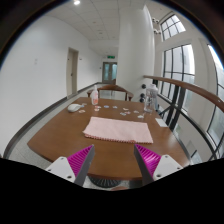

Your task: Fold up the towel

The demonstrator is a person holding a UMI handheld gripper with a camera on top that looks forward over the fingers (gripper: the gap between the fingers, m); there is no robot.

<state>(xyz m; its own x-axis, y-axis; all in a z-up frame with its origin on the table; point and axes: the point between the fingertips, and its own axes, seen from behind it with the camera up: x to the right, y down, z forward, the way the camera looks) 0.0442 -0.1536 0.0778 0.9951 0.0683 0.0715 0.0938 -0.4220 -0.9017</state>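
Note:
A pale pink towel lies flat on the brown wooden table, spread out as a rectangle just beyond my fingers. My gripper hangs above the near part of the table, short of the towel's near edge. Its two fingers with magenta pads stand wide apart and hold nothing.
At the far end of the table stand a bottle, a white box and clear bottles. A white column rises behind the table. Windows with a wooden rail run along the right.

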